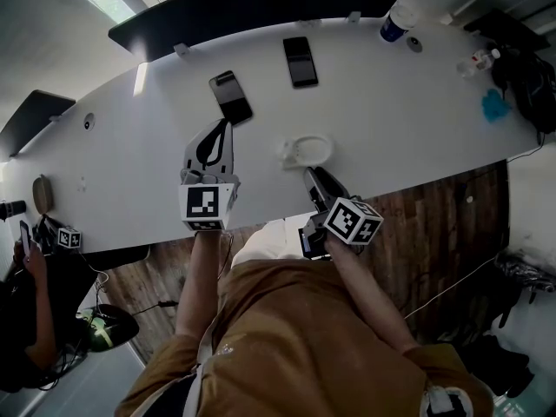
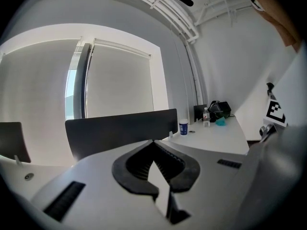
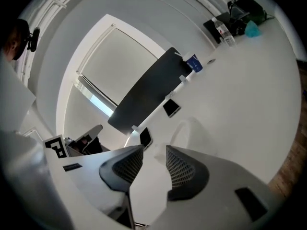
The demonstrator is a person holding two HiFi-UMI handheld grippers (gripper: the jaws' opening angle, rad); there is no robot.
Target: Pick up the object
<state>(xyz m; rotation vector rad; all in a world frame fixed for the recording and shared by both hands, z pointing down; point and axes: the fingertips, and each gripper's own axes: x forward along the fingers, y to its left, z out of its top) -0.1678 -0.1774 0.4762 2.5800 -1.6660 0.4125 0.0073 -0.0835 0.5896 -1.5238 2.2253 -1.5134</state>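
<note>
A white ring-shaped object point(image 1: 306, 150) lies on the white table point(image 1: 391, 120) near its front edge. My right gripper point(image 1: 311, 177) hovers just in front of it and points at it. Its jaws stand apart with nothing between the pads. In the right gripper view the white object point(image 3: 186, 128) shows just beyond that open gripper point(image 3: 154, 153). My left gripper point(image 1: 227, 129) is over the table to the left of the object, apart from it. In the left gripper view its fingertips meet and it point(image 2: 153, 143) is shut on nothing.
Two dark phones point(image 1: 231, 96) point(image 1: 300, 61) lie on the table behind the grippers. A cup point(image 1: 397, 23), a small bottle point(image 1: 479, 61), a teal thing point(image 1: 495, 104) and a black bag point(image 1: 526, 85) sit at the far right. A dark screen point(image 1: 261, 3) lines the back edge. A person point(image 1: 26, 302) sits at the left.
</note>
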